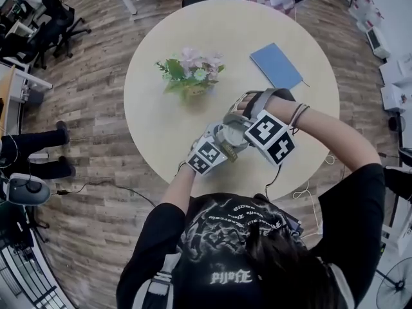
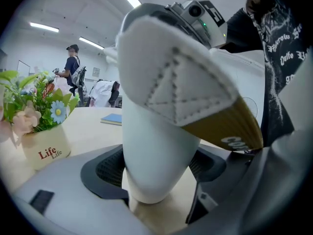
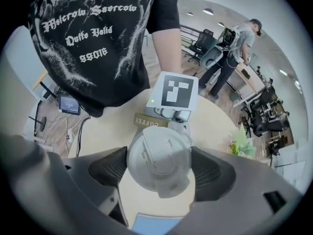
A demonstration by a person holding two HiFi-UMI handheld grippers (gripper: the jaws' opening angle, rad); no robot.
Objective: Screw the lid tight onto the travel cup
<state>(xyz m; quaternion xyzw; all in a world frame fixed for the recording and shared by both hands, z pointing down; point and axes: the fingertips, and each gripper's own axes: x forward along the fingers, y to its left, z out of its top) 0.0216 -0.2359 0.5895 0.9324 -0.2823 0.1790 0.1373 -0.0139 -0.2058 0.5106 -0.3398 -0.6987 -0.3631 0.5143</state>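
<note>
The white travel cup (image 2: 159,131) with a brown "COFFEE" sleeve (image 2: 230,129) stands near the front edge of the round table (image 1: 154,134). My left gripper (image 2: 159,173) is shut on the cup's lower body, a pad pressing on each side. The grey lid (image 3: 159,160) sits on top of the cup, and my right gripper (image 3: 160,173) comes down over it with both pads against the lid's rim. In the head view the cup (image 1: 230,136) is mostly hidden between the left gripper (image 1: 215,148) and the right gripper (image 1: 248,126).
A potted flower arrangement (image 1: 190,76) stands mid-table, left of and beyond the cup. A blue notebook (image 1: 275,65) lies at the far right. The table's front edge (image 1: 212,192) is close to the person's body. People stand in the background among office chairs (image 1: 58,24).
</note>
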